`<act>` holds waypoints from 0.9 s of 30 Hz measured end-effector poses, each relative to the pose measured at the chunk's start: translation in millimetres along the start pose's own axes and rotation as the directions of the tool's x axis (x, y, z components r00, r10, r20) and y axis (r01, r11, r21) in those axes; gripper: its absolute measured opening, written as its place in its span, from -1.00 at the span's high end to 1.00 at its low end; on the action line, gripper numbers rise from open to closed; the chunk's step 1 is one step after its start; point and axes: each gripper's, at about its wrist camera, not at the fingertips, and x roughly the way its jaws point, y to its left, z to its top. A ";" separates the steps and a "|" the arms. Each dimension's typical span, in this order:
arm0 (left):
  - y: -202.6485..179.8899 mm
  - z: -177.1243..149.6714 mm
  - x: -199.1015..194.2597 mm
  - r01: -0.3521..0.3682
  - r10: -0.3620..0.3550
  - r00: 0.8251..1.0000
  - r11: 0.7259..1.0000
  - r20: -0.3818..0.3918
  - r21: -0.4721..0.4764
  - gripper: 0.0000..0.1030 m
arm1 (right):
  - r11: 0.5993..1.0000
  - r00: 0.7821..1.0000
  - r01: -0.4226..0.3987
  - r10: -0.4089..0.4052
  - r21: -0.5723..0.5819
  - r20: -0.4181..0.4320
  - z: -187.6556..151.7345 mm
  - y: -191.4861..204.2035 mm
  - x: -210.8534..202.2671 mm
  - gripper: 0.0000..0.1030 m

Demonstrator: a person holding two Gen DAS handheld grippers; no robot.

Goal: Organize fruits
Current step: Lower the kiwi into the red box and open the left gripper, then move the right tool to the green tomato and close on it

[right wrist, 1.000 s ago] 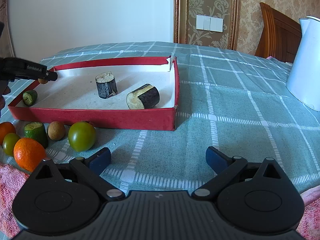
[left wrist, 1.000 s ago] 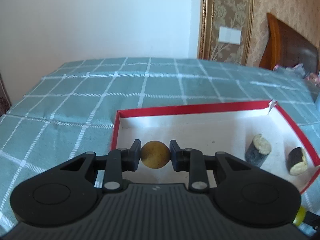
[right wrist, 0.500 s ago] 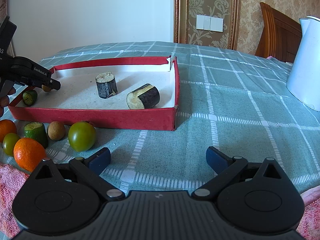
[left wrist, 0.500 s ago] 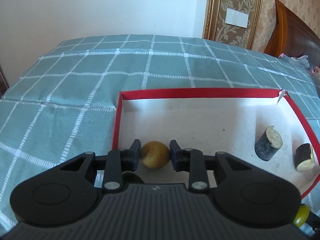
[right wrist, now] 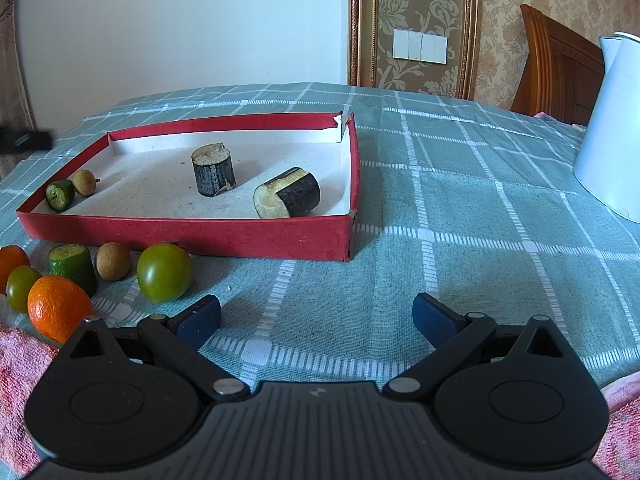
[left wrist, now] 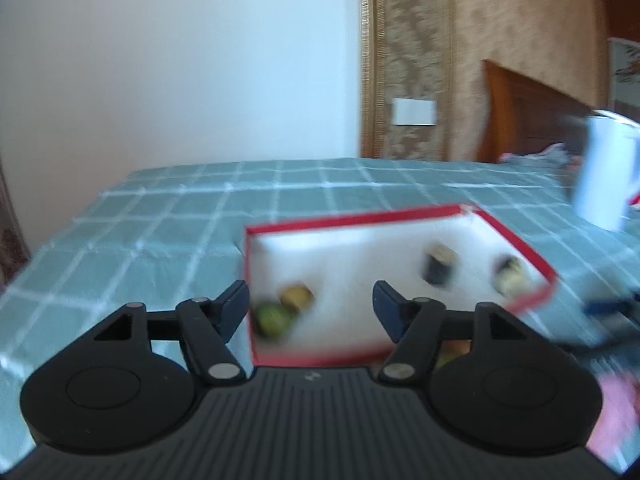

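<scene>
A red box [right wrist: 188, 236] with a white floor sits on the checked cloth. In its left corner a round brown fruit [right wrist: 84, 182] rests beside a green cut piece [right wrist: 60, 195]. Two dark-skinned cut pieces [right wrist: 213, 174] [right wrist: 288, 198] stand further right. The left wrist view is blurred. In it my left gripper [left wrist: 310, 292] hangs back from the box [left wrist: 360, 218], its jaws opening with nothing between them; the brown fruit [left wrist: 297, 297] lies beyond. My right gripper [right wrist: 316, 304] is open and empty above the cloth. In front of the box lie a green tomato [right wrist: 164, 272], another brown fruit [right wrist: 113, 261] and an orange [right wrist: 58, 306].
A white kettle [right wrist: 612, 128] stands on the right. A pink towel [right wrist: 20, 360] lies at the near left, with a green cut piece [right wrist: 73, 266], a small green fruit [right wrist: 20, 286] and a second orange [right wrist: 12, 260] close by. The cloth's far edge meets the wall.
The left gripper let go of the brown fruit in the box's left corner, opened and drew back out of the box. The right gripper stayed still.
</scene>
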 end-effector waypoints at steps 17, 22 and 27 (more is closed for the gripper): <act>3.9 -82.6 -29.3 0.041 -0.046 0.994 0.998 -0.096 -0.054 -0.33 | 1.000 0.999 -0.030 0.030 0.002 0.015 -0.5 3.0 -1.3 -1.00; -0.3 -87.5 -28.9 -0.002 -0.001 0.997 1.000 -0.078 -0.030 -0.57 | 0.998 0.997 -0.058 0.058 -0.002 0.055 -2.5 3.5 -9.1 -1.00; -0.1 -93.7 -29.8 -0.018 0.017 0.999 1.000 -0.046 -0.026 -0.70 | 0.993 0.990 -0.068 0.079 -0.099 0.114 -5.9 24.7 -20.7 -1.00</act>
